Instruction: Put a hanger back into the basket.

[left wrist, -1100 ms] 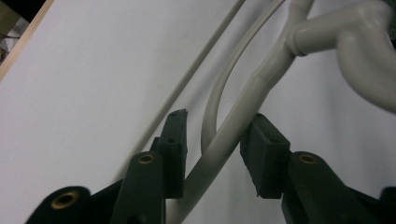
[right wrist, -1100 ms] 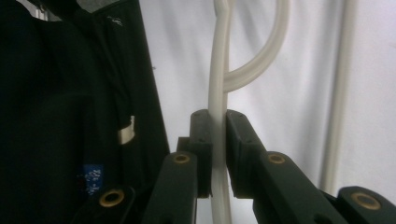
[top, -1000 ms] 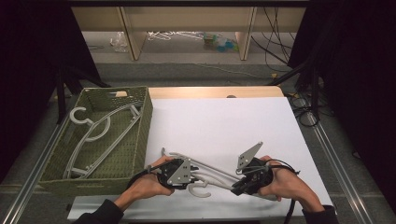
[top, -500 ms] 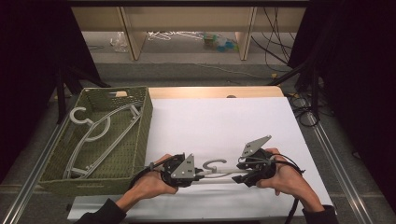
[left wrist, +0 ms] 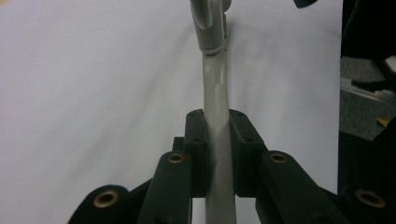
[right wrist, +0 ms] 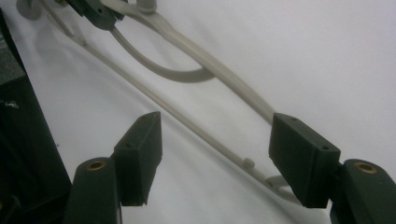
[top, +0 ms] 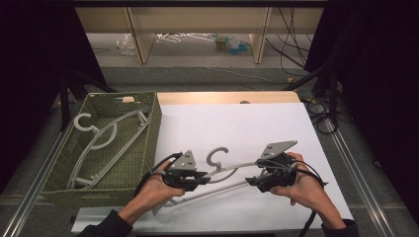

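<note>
Hiding hanger [left wrist: 215, 140] shoulder: left tool [left wrist: 217, 154]

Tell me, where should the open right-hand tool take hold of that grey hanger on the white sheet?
Probably the end of the hanger nearest the right gripper. There the upper arm and thin bottom bar meet, lying between its open fingers already. Come from the right, since the left gripper clamps the arm near the hook.
</note>
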`<state>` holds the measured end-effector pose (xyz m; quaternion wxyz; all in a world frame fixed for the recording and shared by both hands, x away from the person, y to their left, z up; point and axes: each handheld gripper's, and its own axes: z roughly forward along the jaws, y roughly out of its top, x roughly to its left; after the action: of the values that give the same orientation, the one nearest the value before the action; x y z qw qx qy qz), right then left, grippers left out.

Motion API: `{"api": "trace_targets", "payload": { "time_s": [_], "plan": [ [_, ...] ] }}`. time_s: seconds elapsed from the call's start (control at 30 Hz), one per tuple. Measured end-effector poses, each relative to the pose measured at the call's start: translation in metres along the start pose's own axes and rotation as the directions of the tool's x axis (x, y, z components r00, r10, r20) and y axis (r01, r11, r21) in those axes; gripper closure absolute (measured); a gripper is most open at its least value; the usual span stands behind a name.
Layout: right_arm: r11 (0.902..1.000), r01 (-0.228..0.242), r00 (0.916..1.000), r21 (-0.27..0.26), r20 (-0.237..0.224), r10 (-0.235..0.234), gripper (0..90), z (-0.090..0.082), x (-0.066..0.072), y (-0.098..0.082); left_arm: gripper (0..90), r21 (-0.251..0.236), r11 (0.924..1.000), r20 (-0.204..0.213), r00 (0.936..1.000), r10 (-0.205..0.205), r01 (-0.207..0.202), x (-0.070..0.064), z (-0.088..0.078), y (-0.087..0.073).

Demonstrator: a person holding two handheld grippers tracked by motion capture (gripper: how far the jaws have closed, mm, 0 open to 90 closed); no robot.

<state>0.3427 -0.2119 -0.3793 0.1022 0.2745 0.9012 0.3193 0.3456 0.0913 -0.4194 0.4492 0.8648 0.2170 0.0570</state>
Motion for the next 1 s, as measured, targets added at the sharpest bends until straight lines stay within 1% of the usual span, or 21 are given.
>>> {"api": "trace_targets", "payload": {
  "time_s": [0.1, 0.13, 0.17, 0.2, 0.27, 0.3, 0.37, 0.4, 0.47, 0.5, 0.53, 0.57, 0.63, 0.67, 0.7, 0.77, 0.8, 0.87, 0.93, 0.97, 1.0],
  "plan": [
    [0.9988, -0.001, 0.9995, -0.049, 0.033, 0.003, 34.0, 0.0, 0.001, -0.001, 79.1, -0.042, 0.9977, -0.002, 0.9985, -0.054, 0.054, 0.002, -0.012, 0.002],
    [0.999, -0.016, 0.9996, -0.042, 0.023, 0.017, 34.0, -0.003, 0.002, -0.001, 79.1, -0.055, 0.9958, 0.0, 0.9973, -0.074, 0.074, 0.003, -0.018, 0.002],
    [0.9982, -0.007, 0.9998, -0.059, 0.019, 0.008, 34.0, -0.003, 0.003, -0.001, 79.1, -0.072, 0.993, -0.007, 0.9955, -0.094, 0.094, 0.004, -0.023, 0.002],
    [0.996, -0.014, 0.9995, -0.088, 0.027, 0.017, 34.0, -0.002, 0.005, -0.002, 79.1, -0.083, 0.9913, -0.017, 0.9945, -0.104, 0.102, 0.005, -0.029, 0.003],
    [0.995, -0.018, 0.9993, -0.098, 0.032, 0.021, 33.9, -0.002, 0.009, -0.002, 79.1, -0.112, 0.9863, -0.036, 0.9914, -0.126, 0.121, 0.007, -0.04, 0.003],
    [0.9937, -0.005, 0.9983, -0.112, 0.057, 0.011, 33.5, -0.002, 0.013, -0.004, 79.1, -0.119, 0.9848, -0.039, 0.9904, -0.132, 0.127, 0.007, -0.044, 0.003],
    [0.994, -0.007, 0.998, -0.109, 0.063, 0.013, 33.3, 0.001, 0.019, -0.01, 79.1, -0.145, 0.9763, -0.037, 0.9851, -0.168, 0.161, 0.007, -0.055, 0.003],
    [0.9922, -0.004, 0.9976, -0.125, 0.069, 0.013, 33.3, 0.003, 0.021, -0.012, 79.1, -0.153, 0.9742, -0.035, 0.9843, -0.173, 0.166, 0.007, -0.059, 0.003],
    [0.994, -0.014, 0.9984, -0.108, 0.052, 0.02, 32.8, 0.004, 0.024, -0.016, 79.1, -0.165, 0.9699, -0.044, 0.9811, -0.189, 0.179, 0.006, -0.07, 0.005],
    [0.9953, -0.005, 0.9992, -0.096, 0.039, 0.009, 32.8, 0.005, 0.025, -0.019, 79.1, -0.171, 0.9678, -0.039, 0.9803, -0.194, 0.184, 0.006, -0.073, 0.006],
    [0.9942, -0.008, 0.9988, -0.107, 0.048, 0.014, 32.8, 0.008, 0.026, -0.021, 79.0, -0.174, 0.9668, -0.043, 0.9794, -0.197, 0.187, 0.005, -0.078, 0.007],
    [0.9963, -0.009, 0.9993, -0.086, 0.035, 0.012, 32.7, 0.008, 0.026, -0.022, 79.0, -0.18, 0.9656, -0.038, 0.9795, -0.198, 0.188, 0.004, -0.081, 0.008],
    [0.9969, -0.009, 0.9996, -0.078, 0.027, 0.011, 32.3, 0.012, 0.028, -0.025, 79.0, -0.186, 0.962, -0.033, 0.9773, -0.209, 0.2, 0.004, -0.088, 0.011],
    [0.996, -0.011, 0.9995, -0.088, 0.03, 0.013, 32.3, 0.014, 0.029, -0.027, 79.0, -0.196, 0.9582, -0.032, 0.9753, -0.218, 0.208, 0.003, -0.092, 0.012],
    [0.9972, -0.016, 0.9997, -0.073, 0.017, 0.017, 32.2, 0.013, 0.029, -0.027, 79.0, -0.204, 0.9558, -0.03, 0.9745, -0.222, 0.212, 0.004, -0.097, 0.013],
    [0.996, -0.009, 0.9994, -0.089, 0.032, 0.012, 32.2, 0.016, 0.03, -0.029, 79.0, -0.219, 0.954, -0.043, 0.9748, -0.219, 0.204, 0.006, -0.107, 0.016],
    [0.9973, -0.014, 0.9997, -0.072, 0.019, 0.016, 32.1, 0.015, 0.03, -0.029, 79.0, -0.226, 0.9528, -0.048, 0.9746, -0.219, 0.203, 0.007, -0.111, 0.017],
    [0.9972, -0.008, 0.9998, -0.075, 0.02, 0.01, 31.9, 0.017, 0.031, -0.031, 79.0, -0.244, 0.9451, -0.045, 0.971, -0.235, 0.217, 0.011, -0.121, 0.02],
    [0.9966, -0.017, 0.9996, -0.08, 0.023, 0.019, 31.7, 0.019, 0.032, -0.032, 79.0, -0.259, 0.9403, -0.052, 0.9689, -0.242, 0.221, 0.014, -0.129, 0.023],
    [0.9976, -0.007, 0.9998, -0.069, 0.017, 0.008, 31.6, 0.018, 0.031, -0.033, 79.0, -0.263, 0.9388, -0.058, 0.9676, -0.246, 0.223, 0.015, -0.133, 0.024],
    [0.9973, -0.011, 0.9997, -0.072, 0.021, 0.012, 31.4, 0.019, 0.031, -0.033, 79.0, -0.279, 0.9324, -0.065, 0.9642, -0.257, 0.23, 0.017, -0.138, 0.025]
  ]
}}
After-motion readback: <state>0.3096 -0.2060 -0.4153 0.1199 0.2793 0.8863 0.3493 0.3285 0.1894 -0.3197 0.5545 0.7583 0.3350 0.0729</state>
